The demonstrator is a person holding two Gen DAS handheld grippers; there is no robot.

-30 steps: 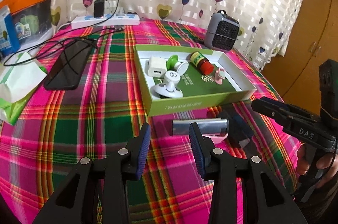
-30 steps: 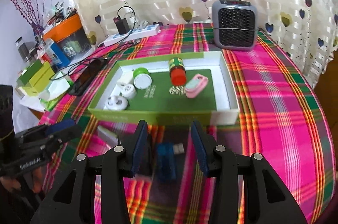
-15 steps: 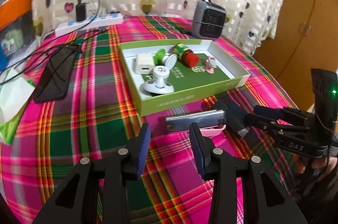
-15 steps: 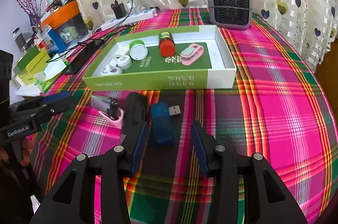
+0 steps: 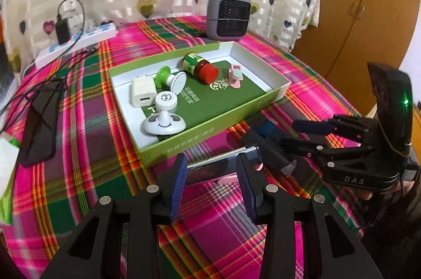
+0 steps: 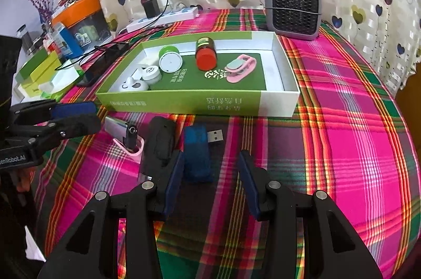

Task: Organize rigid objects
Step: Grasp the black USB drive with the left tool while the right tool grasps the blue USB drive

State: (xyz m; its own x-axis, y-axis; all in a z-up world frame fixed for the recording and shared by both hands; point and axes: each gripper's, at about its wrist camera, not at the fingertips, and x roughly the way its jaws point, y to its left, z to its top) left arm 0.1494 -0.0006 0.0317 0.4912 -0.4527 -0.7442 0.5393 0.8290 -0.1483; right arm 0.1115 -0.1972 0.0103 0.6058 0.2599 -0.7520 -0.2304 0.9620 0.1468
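L gripper, ribbed blue pads apart, nothing between them, jaws just widened; brushed-metal flat bar on a pink plastic base lies at its 12 o'clock. R gripper open too, translucent blue USB stick just by its left pad, matte black oblong case at 10. Shallow green-and-white cardboard box beyond holds red-capped jar, pink clip, white round-knobbed stands. Plaid cloth underneath.

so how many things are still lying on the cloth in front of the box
3, side by side before the box: the silver clip on a pink base leftmost, the black case in the middle, the blue usb stick rightmost. Smaller ones may be hidden.
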